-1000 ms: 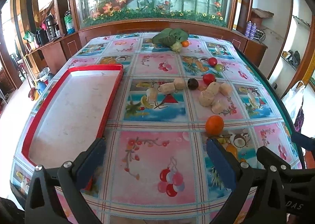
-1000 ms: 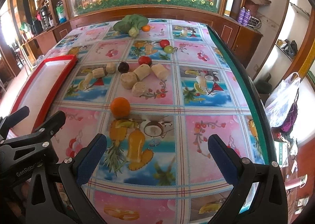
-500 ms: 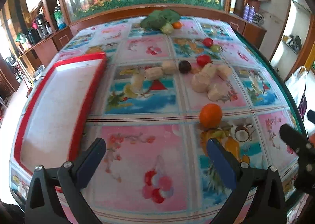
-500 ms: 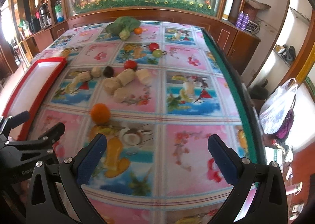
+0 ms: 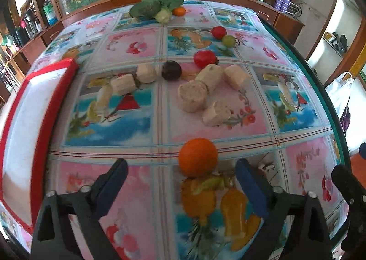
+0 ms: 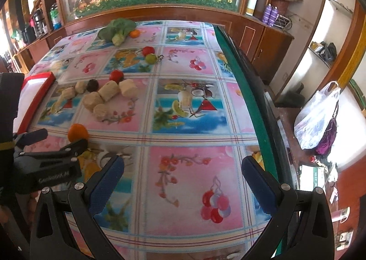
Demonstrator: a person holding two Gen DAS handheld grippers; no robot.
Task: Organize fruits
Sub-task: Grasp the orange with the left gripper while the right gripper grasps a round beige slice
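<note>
An orange [image 5: 197, 157] lies on the fruit-print tablecloth just beyond my left gripper [image 5: 180, 166], between the lines of its two fingertips. The jaws are closing, and the blue pads do not touch the orange. The right wrist view shows the same orange [image 6: 76, 132] partly behind the left gripper [image 6: 59, 140]. My right gripper [image 6: 183, 166] hangs open over bare cloth near the table's right side, nothing between its fingers. A red-rimmed white tray [image 5: 41, 134] lies at the left.
Beyond the orange lie several pale cut pieces [image 5: 191, 96], a dark round fruit [image 5: 171, 70], a red tomato [image 5: 204, 59], two small fruits [image 5: 219, 32] and leafy greens [image 5: 157, 5]. The table's green right edge [image 6: 247, 100] drops off towards a plastic bag [image 6: 318, 118].
My left gripper has moved right and down towards the orange, and its jaws have narrowed. The right gripper has slid right, towards the table's right edge.
</note>
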